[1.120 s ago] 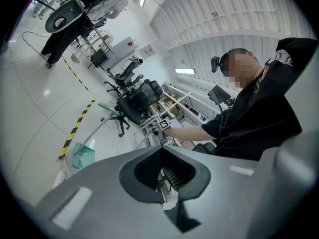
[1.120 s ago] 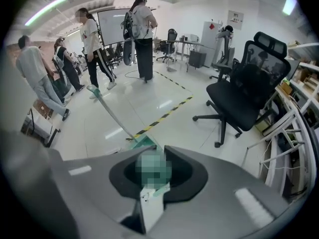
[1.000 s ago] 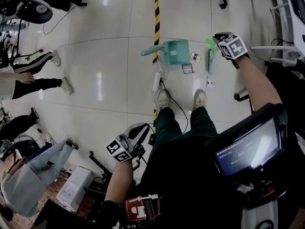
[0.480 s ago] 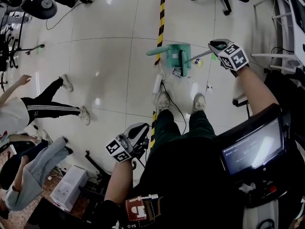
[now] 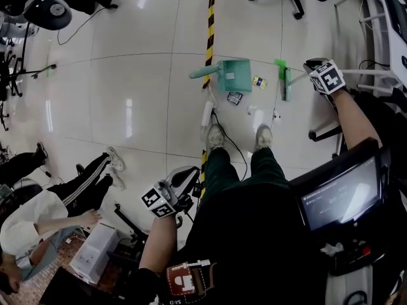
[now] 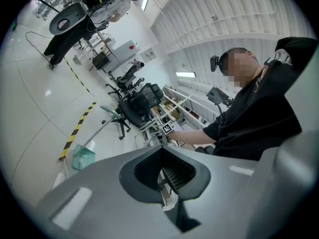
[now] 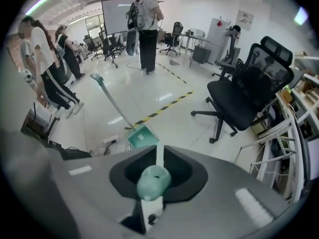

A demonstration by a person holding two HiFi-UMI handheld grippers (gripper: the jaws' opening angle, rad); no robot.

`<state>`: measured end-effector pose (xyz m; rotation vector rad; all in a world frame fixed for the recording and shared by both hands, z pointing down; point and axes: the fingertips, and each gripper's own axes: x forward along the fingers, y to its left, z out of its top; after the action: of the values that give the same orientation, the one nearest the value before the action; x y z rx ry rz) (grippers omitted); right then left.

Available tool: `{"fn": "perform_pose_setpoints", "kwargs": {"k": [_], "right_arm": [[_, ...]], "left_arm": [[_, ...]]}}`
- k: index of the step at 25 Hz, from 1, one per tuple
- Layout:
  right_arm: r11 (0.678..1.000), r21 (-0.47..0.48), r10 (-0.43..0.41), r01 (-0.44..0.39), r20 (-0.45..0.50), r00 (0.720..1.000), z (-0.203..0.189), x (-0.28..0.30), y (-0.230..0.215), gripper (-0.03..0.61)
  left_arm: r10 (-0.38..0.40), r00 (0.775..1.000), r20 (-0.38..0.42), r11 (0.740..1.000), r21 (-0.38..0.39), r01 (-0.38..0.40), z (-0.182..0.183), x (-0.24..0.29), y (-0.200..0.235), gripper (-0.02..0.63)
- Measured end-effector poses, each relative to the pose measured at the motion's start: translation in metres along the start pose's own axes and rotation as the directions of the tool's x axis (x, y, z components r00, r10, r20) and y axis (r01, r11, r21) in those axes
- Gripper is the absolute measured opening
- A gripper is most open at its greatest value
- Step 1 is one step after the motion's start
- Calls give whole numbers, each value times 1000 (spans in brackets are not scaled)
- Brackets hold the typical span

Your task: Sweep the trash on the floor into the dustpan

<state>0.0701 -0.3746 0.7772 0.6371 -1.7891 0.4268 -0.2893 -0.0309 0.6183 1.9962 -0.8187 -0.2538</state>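
Right gripper (image 5: 318,72) is out at arm's length on the person's right, fingers clenched on the broom (image 5: 284,84) handle. In the right gripper view the green end cap (image 7: 153,179) sits just behind the fingers, w/ the pale shaft running on btwn them toward the floor. The broom's green head is down on the floor, right of the trash. Dustpan (image 5: 233,74) stands by the yellow-black tape (image 5: 208,18), its long handle leaning left. A yellow-blue packet (image 5: 259,81) lies just beside the pan on its right, a dark packet (image 5: 234,98) just in front of it, and white scraps (image 5: 251,110) nearer the shoes – none inside the pan. Left gripper (image 5: 178,186) hangs by the person's hip, fingers pressed together on nothing – well apart from the dustpan.
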Motion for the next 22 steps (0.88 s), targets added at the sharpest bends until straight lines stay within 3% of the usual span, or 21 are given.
{"fn": "perform_pose_setpoints", "kwargs": {"k": [5, 9, 16, 22], "right_arm": [[996, -64, 51, -58, -116, 992, -8, 30, 15, 41], [989, -75, 122, -131, -117, 986, 3, 50, 46, 41], [954, -149, 260, -260, -22, 965, 63, 62, 104, 41], [956, -67, 293, -285, 180, 939, 134, 39, 109, 41]], "left_arm": [[18, 1000, -1, 1000, -11, -18, -3, -7, 9, -3], [25, 1000, 9, 999, -21, -25, -1, -10, 12, -3], [38, 999, 28, 999, -32, -37, 7, -16, 12, -3], [43, 998, 48, 998, -36, -41, 11, -24, 12, -3]]}}
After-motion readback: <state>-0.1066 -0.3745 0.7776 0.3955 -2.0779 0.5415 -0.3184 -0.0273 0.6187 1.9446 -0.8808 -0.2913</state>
